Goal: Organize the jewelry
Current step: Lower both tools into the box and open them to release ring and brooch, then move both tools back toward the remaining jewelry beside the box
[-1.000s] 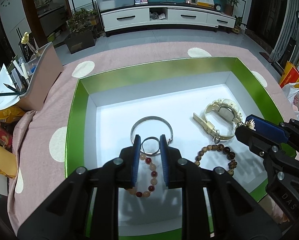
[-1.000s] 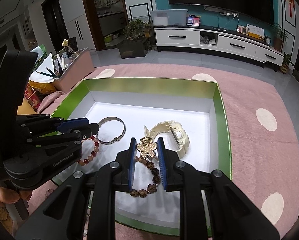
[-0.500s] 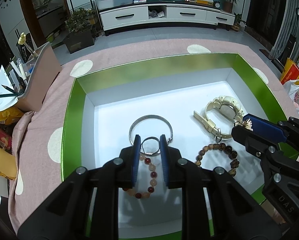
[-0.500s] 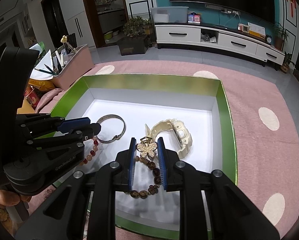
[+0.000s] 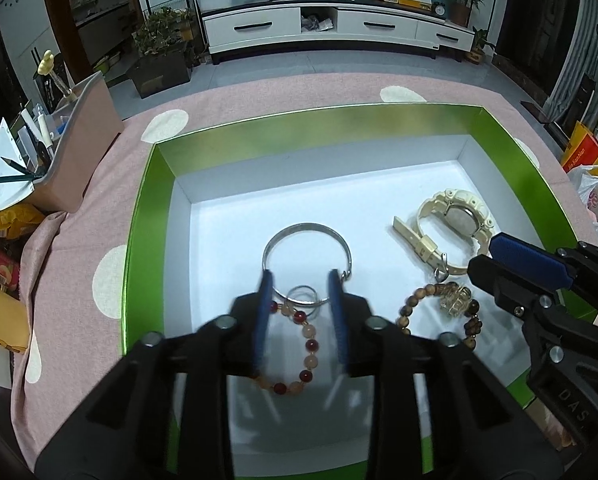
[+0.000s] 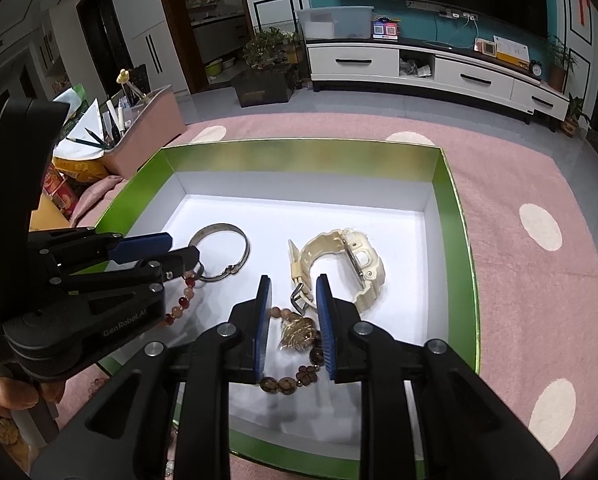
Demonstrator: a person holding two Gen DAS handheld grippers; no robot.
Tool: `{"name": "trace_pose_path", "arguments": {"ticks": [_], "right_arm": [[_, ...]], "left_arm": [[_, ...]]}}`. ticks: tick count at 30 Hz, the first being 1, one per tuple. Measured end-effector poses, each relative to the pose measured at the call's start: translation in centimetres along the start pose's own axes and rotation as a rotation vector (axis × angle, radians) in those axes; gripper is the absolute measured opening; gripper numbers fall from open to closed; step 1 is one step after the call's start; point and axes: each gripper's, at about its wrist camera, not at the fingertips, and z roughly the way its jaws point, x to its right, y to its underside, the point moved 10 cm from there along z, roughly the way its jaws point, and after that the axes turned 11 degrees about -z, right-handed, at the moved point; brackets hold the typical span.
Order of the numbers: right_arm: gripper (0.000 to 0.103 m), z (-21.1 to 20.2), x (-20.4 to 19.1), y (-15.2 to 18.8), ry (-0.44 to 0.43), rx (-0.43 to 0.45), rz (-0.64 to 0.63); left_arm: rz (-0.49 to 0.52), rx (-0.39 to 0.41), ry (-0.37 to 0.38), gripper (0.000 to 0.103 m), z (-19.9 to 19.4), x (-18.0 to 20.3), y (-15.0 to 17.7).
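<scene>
- The left gripper [image 5: 301, 300] has its jaws apart, and they have just been opening. The small silver ring [image 5: 304, 295] lies loose between the pads on the white floor of the green-walled box [image 5: 147, 216], no longer pinched.
- That ring looks thin, light and hard. I judge it would skate on the smooth floor, so a hold across its rim with both pads suits it best.
- Just beyond the left jaws lies the silver bangle [image 5: 307, 248], stiff and probably slippery. Beneath the jaws the red and peach bead bracelet [image 5: 299, 356] curls. It is limp and would sag from any single bead.
- The right gripper [image 6: 293, 312] also stands with its jaws parted. The gold flower brooch [image 6: 297, 333] sits between the pads on the brown wooden bead bracelet [image 6: 289, 378], and I see no pad pressing on it.
- The brooch looks delicate, with thin petals that could bend. A light pinch across its body is safer than one on an edge.
- Ahead and right of the right jaws the cream watch [image 6: 351, 268] rests on its side. It is bulky, and its bendy strap is the easiest place to take it.
</scene>
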Motion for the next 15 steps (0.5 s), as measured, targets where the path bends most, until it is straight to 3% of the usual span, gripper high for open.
{"name": "trace_pose_path", "arguments": {"ticks": [3, 9, 15], "right_arm": [[0.035, -0.6, 0.2, 0.0, -0.001, 0.014, 0.012], [0.041, -3.3, 0.4, 0.2, 0.000, 0.071, 0.039], [0.050, -6.8, 1.1, 1.4, 0.005, 0.122, 0.066]], "left_arm": [[-0.007, 0.010, 0.005, 0.051, -0.5, -0.1, 0.0], [-0.042, 0.052, 0.017, 0.078, -2.6, -0.7, -0.4], [-0.087, 0.102, 0.027, 0.087, -6.0, -2.2, 0.0]]}}
